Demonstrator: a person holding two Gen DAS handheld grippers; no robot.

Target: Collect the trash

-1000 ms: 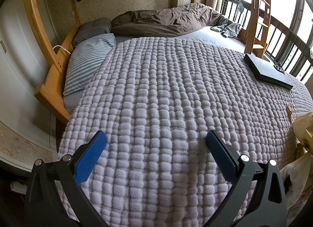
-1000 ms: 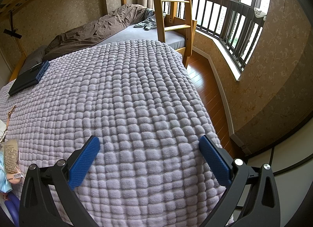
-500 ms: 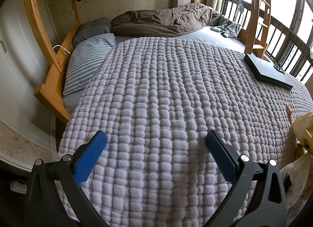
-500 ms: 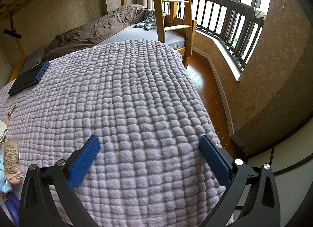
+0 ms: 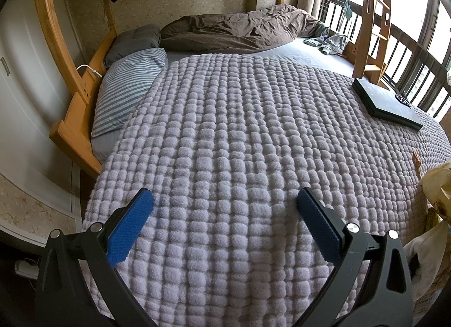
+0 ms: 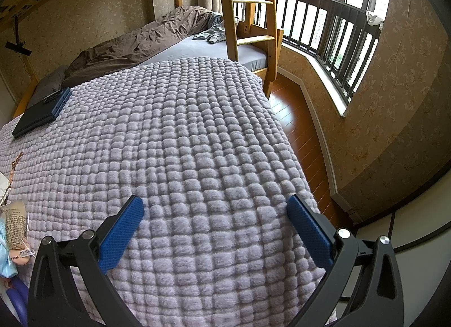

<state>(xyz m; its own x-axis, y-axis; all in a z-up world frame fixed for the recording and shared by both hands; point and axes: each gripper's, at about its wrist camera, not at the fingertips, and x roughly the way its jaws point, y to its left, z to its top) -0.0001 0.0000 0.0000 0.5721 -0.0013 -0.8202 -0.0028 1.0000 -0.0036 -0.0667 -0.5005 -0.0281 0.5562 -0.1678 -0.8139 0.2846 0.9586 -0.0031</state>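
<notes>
Nothing has shifted since a second ago: our left gripper (image 5: 224,203) and right gripper (image 6: 214,210) hover spread, empty, over the blanket (image 5: 253,135); wrappers (image 6: 15,222) uncollected.

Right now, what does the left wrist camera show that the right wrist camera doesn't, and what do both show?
Only the left wrist view shows the striped pillow and the left tongs, open over the blanket. Only the right wrist view shows the wood floor, the labelled wrapper at the blanket's left edge, and the right tongs, also open. Both show the lilac blanket, the black laptop and the brown duvet.
</notes>
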